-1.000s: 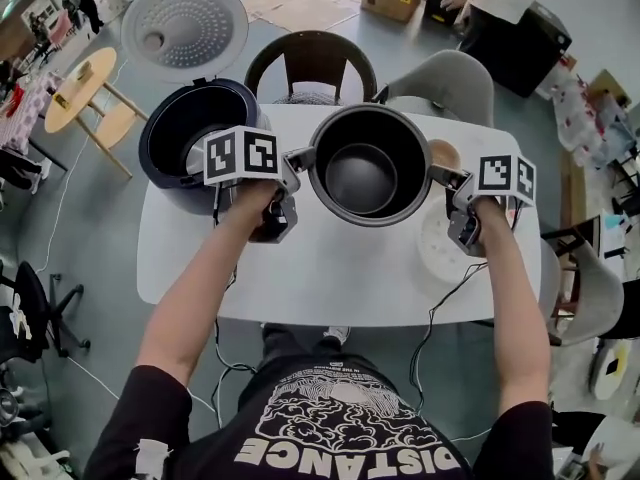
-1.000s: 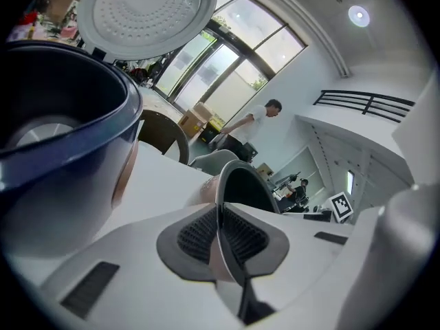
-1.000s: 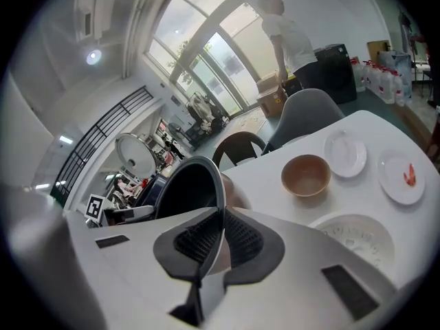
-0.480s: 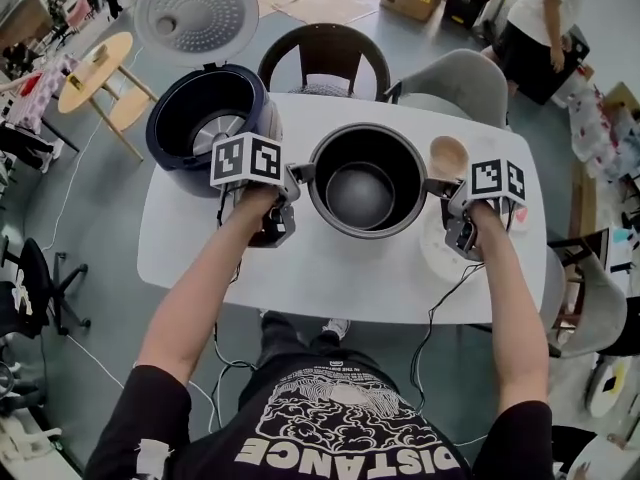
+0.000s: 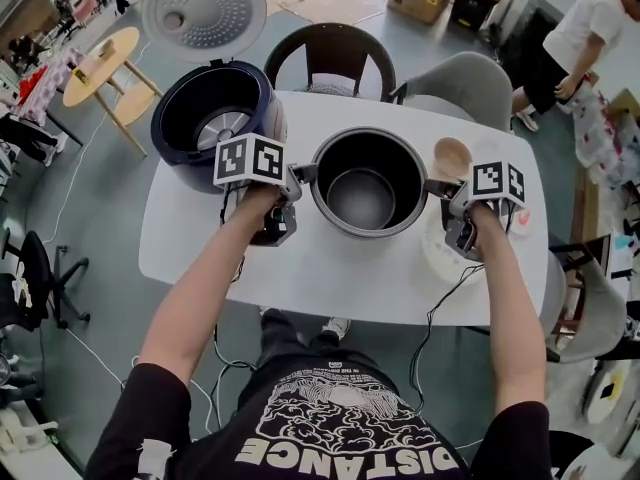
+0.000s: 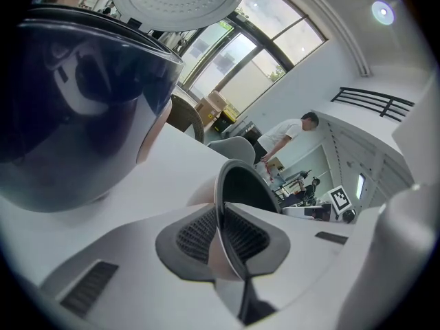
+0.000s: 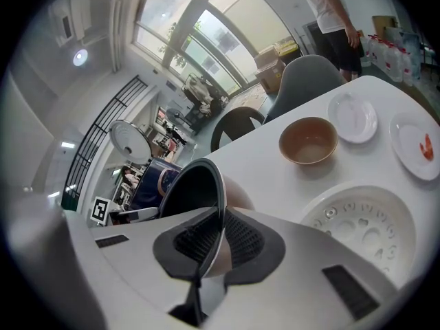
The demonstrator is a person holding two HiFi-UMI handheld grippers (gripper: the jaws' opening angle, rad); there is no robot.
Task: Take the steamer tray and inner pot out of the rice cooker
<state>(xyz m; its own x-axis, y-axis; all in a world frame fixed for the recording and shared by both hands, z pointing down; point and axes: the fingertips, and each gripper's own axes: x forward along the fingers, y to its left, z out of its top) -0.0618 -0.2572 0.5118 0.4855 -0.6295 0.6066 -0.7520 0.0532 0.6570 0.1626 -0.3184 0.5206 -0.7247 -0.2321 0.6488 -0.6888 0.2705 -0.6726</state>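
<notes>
Tabletop [image 5: 330, 268] carries inner pot [image 5: 362, 193] between rice cooker [image 5: 215, 118] and steamer tray [image 5: 435, 251].

The word "DISTANCE" is showing in large pale capitals on the person's black T-shirt [image 5: 345, 408], at the bottom of the head view and upside down to that camera. A thin line of print above the shirt's drawing is coming out too small to read. Black-and-white square code markers, carrying no letters, are facing up on the left claw's cube [image 5: 250, 160] and the right claw's cube [image 5: 497, 181].
</notes>
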